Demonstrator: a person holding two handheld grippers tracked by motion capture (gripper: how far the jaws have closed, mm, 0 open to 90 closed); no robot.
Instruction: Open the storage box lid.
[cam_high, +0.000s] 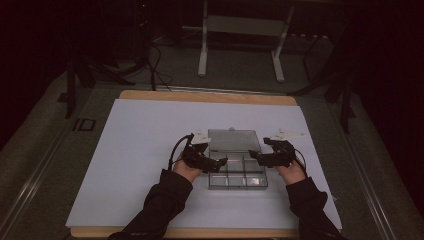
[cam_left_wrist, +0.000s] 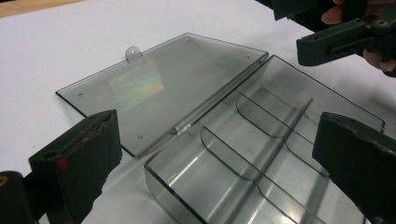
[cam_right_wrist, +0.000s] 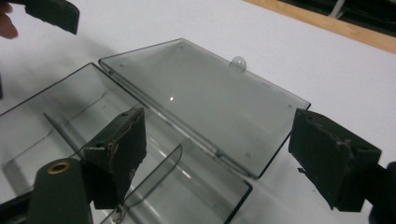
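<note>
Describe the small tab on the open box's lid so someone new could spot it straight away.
Start at the white sheet covering the table, then find the clear plastic box between the two grippers, its lid lying open and flat behind it. On the lid's far edge sits the tab: small, rounded, with a hole, the only thing sticking out.

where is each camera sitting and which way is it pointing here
High view: fixed above the person's side, looking forward and down on the white-covered table; both sleeved forearms enter from below, the left gripper and right gripper flanking the clear smoky plastic compartment box.
Left gripper view: rides the left gripper, looking across the box's dividers toward its flat-open lid; own black jaws wide apart.
Right gripper view: rides the right gripper, looking over the box toward the table's far wooden edge; jaws apart.
Shared: both gripper views show the lid's small tab.
</note>
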